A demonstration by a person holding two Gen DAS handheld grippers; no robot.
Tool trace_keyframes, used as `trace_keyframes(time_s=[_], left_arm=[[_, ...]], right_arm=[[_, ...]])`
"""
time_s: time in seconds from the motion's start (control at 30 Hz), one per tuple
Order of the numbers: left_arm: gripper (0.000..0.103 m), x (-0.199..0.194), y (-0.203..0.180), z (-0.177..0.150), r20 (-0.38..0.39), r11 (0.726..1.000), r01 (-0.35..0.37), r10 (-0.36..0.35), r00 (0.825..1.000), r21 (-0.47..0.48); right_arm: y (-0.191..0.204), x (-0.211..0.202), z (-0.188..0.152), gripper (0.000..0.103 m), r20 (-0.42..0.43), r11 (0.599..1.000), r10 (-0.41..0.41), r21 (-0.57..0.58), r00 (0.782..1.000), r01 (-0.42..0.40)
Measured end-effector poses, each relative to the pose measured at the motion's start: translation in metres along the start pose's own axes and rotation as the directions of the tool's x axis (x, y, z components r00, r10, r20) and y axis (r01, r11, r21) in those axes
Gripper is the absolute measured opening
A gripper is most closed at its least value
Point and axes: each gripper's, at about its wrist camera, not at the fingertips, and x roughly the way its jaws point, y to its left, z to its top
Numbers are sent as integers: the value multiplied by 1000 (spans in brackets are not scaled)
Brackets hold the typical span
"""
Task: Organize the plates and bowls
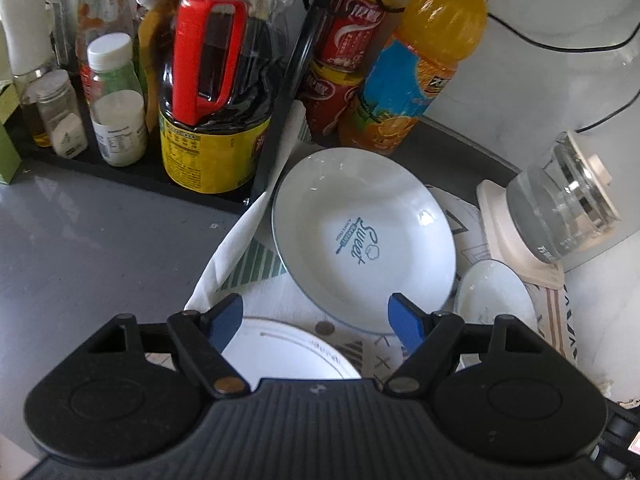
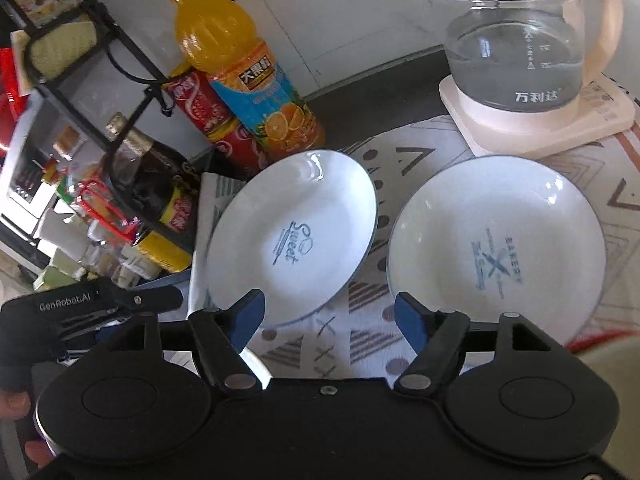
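Plates lie on the patterned cloth [image 2: 360, 344] covering your bench. Your left gripper [image 1: 316, 312] is released, blue pads spread, hovering over a white gold-trimmed plate [image 1: 288, 356] at 6 o'clock, with the white "Sweet" plate [image 1: 364, 236] at 12 o'clock. Your right gripper [image 2: 330, 314] is also released, holding nothing; the "Sweet" plate [image 2: 292, 236] sits at 11 o'clock and a white blue-rimmed "Bakery" plate [image 2: 496, 248] at 1 o'clock, near the glass kettle [image 2: 516, 44].
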Motion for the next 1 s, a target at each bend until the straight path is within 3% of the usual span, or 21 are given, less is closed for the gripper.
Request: trace_keyframes(time_s=[0.2,0.37,0.47,0.57,0.73,0.77,0.9,1.0], left_arm=[[77,32,8,7,-25,1000,-10,9,1000,-19],[75,55,13,10,-51,999,-6,3,999,-48],[72,67,16,11,-72,996,2,-8,997,-84],[67,78,17,12,-87,995,5,-14,996,-96],[49,96,20,13,-113,994,-3,-10,994,-109],[47,100,21,13,-122,993,-6,-9,993,-118],[38,108,23,9,-120,991,-11,-5,993,-132],[30,110,23,10,-114,990,-5,-11,993,-140]], right_arm=[[-1,23,12,66,-23,1000,-20,6,1000,20],[-3,44,17,43,-69,1000,-24,9,997,24],[-4,54,21,36,-93,1000,-14,16,996,16],[-7,66,24,36,-118,999,-24,29,993,27],[-13,86,31,36,-174,996,-46,65,984,58],[-14,90,31,30,-185,995,-55,69,981,69],[-11,103,31,29,-203,996,-63,53,977,76],[-9,109,26,23,-197,995,-81,35,977,89]])
